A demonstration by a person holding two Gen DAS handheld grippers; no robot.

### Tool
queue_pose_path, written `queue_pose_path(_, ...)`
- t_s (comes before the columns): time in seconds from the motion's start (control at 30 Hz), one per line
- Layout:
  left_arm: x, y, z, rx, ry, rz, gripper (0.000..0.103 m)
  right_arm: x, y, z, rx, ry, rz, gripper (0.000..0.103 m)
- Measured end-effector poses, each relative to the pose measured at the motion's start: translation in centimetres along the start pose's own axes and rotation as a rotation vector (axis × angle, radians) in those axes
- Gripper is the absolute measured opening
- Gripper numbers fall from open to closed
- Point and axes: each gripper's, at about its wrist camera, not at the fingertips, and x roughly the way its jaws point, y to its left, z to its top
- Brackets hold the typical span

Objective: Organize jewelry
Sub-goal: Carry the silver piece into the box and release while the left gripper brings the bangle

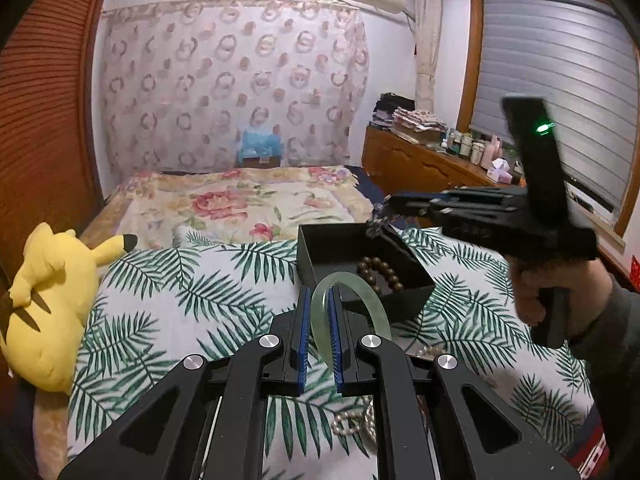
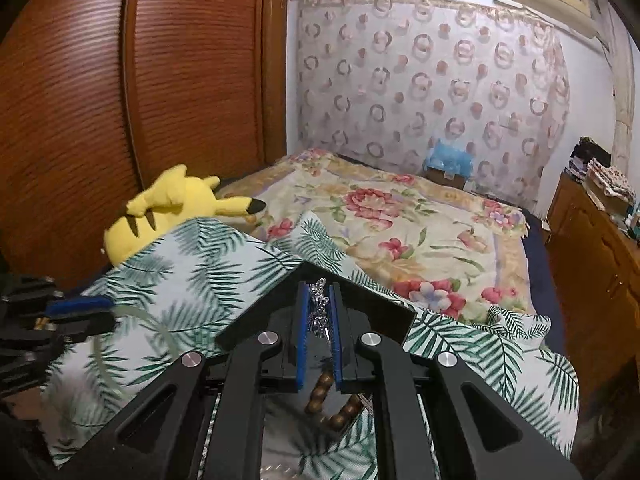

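leaf-print cloth [image 1: 168,320] covers bed; floral quilt [image 1: 240,200] lies beyond, wardrobe [image 2: 80,100] beside.

Each fisheye sits just behind its own gripper's blue-padded fingers, tilted down across the palm-leaf printed bedcover [image 1: 168,300] toward the circle-patterned wall hanging [image 1: 232,80]. Both views share the open black box [image 1: 320,248], yellow plush toy [image 2: 160,212] and floral quilt [image 2: 400,232].

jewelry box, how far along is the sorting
Done: wooden bead bracelet lies in the black box. In hand: left gripper shut on the jade bangle, right gripper shut on a silver chain over the box. Left: pearl strands on the leaf-print cover.
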Motion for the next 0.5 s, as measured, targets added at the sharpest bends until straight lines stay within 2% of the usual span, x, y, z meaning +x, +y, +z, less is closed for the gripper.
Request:
queue_pose_path(0.3, 1.0, 0.3, 0.5, 0.004, 0.015, 0.018, 0.008, 4.0, 0.1, 1.5, -0.023, 0.018, -0.048, 0.011)
queue_pose_path(0.5, 1.4, 0.6, 0.5, 0.003, 0.021, 0.026, 0.008, 5.3, -0.1, 1.5, 0.003, 0.042, -0.037, 0.012)
